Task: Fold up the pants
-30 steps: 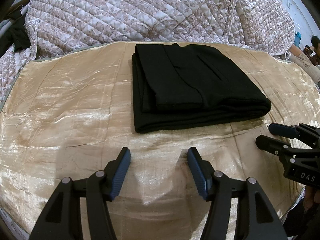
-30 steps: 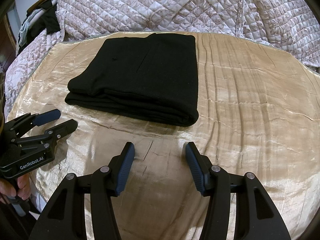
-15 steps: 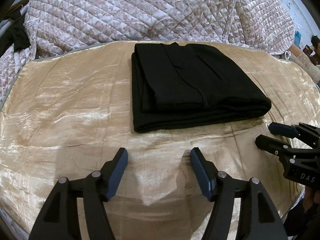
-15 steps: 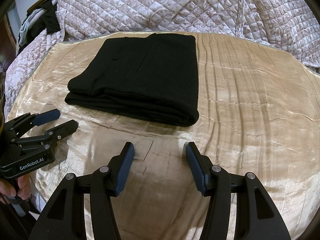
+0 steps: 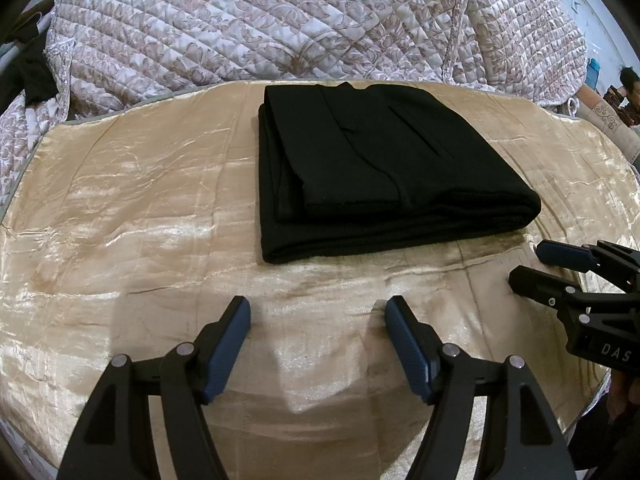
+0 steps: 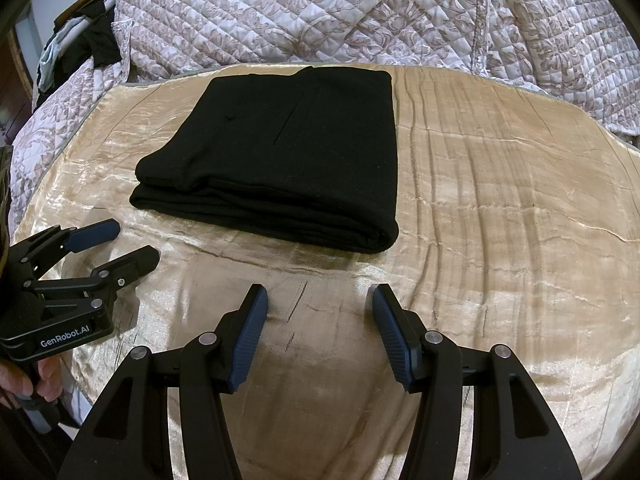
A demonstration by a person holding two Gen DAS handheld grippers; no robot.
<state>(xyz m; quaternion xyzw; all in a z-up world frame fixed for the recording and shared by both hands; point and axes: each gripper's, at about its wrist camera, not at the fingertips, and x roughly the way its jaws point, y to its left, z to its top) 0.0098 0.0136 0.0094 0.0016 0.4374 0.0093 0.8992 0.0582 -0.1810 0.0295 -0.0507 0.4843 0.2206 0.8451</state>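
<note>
Black pants point(image 5: 380, 168) lie folded into a compact rectangle on a gold satin cloth point(image 5: 132, 200). In the right wrist view the pants point(image 6: 288, 160) sit ahead and left. My left gripper point(image 5: 318, 308) is open and empty, hovering over the cloth short of the pants' near edge. My right gripper point(image 6: 320, 296) is open and empty, also short of the near edge. The right gripper shows at the right of the left wrist view point(image 5: 532, 266). The left gripper shows at the left of the right wrist view point(image 6: 132, 244). Neither touches the pants.
A quilted floral bedspread point(image 5: 280, 24) rises behind the gold cloth point(image 6: 500, 200). Dark clothes point(image 6: 96, 40) hang at the far left. A person point(image 5: 630, 80) sits at the far right edge. The cloth's front edge drops off near both grippers.
The left gripper's jaws have opened wider and it drew back slightly. The right gripper and the pants have not moved.
</note>
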